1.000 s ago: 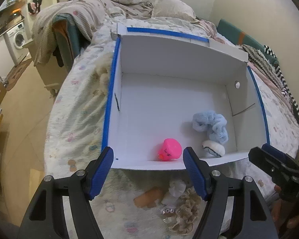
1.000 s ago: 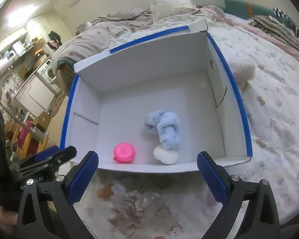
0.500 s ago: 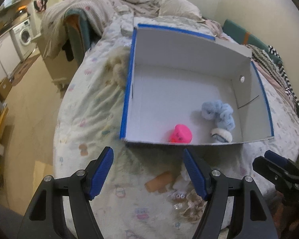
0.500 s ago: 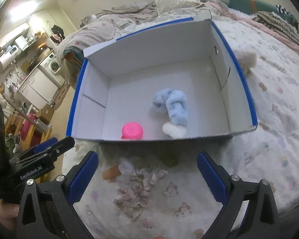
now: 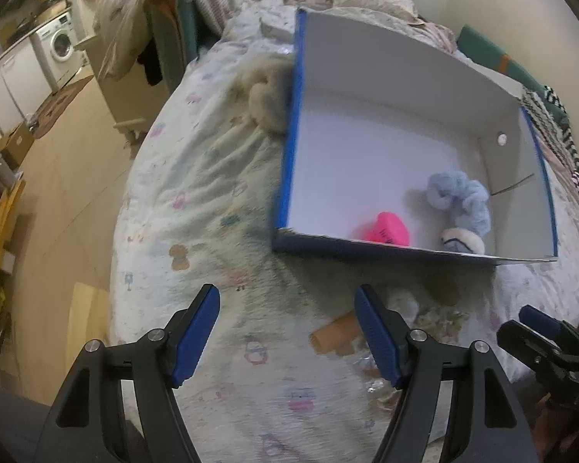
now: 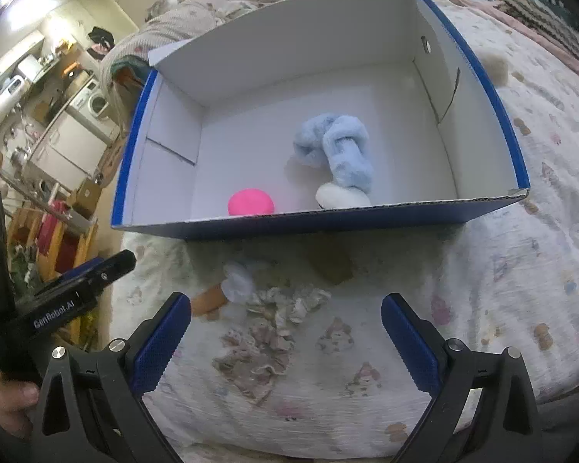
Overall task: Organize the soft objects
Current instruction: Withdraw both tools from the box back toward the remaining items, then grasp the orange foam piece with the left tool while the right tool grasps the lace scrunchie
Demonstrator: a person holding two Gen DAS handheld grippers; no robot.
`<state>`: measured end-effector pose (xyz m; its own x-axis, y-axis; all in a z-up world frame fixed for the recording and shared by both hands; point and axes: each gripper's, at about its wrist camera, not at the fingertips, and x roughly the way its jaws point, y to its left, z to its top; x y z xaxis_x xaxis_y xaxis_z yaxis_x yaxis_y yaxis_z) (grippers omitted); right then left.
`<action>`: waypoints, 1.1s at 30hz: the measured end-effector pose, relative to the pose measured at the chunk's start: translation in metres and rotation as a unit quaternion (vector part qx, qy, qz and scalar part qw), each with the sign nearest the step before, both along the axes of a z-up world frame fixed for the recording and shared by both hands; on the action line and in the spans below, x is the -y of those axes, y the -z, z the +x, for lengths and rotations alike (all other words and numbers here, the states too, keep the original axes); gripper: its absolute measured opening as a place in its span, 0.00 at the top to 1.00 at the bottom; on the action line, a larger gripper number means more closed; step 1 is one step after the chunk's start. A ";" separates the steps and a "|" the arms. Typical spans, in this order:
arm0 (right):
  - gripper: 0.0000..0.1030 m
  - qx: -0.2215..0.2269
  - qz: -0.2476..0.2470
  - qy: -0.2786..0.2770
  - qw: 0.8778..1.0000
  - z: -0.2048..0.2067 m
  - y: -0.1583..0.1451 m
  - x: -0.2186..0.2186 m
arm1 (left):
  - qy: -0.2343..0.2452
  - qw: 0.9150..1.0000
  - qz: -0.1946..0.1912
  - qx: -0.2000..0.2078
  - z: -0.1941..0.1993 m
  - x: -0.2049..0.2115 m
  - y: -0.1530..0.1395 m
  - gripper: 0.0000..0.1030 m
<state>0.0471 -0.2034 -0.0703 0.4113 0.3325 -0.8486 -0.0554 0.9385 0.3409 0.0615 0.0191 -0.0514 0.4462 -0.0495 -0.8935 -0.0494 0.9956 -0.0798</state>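
Box [image 6: 328, 227] with pink toy [image 6: 251, 201], blue plush [image 6: 339, 150]

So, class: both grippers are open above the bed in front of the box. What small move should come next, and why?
Probably lower the right gripper onto the crumpled floral cloth lying between its open fingers. The box already holds the pink toy and blue plush, while the cloth sits outside. The left gripper is also open and holds nothing.
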 end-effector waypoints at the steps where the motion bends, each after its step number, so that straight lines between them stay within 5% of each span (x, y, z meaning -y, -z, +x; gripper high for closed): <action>1: 0.00 -0.001 -0.003 -0.002 1.000 0.000 0.001 0.000 | -0.002 1.000 0.002 -0.003 0.000 -0.002 0.002 0.32; 14: 0.00 -0.039 -0.049 0.038 0.997 0.000 0.017 0.013 | -0.006 0.999 0.009 -0.031 0.005 -0.002 0.019 0.32; 27: 0.00 -0.059 -0.008 0.072 0.996 0.004 0.021 0.033 | -0.049 0.996 -0.024 -0.076 0.021 -0.018 0.044 0.32; 33: 0.00 -0.050 0.025 0.066 0.996 0.010 0.019 0.035 | -0.001 0.991 -0.061 -0.121 0.030 0.006 0.069 0.34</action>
<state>0.0568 -0.2381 -0.0889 0.3677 0.3241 -0.8717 0.1032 0.9173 0.3846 0.0916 0.0133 -0.1202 0.2192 -0.1630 -0.9620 -0.0831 0.9792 -0.1849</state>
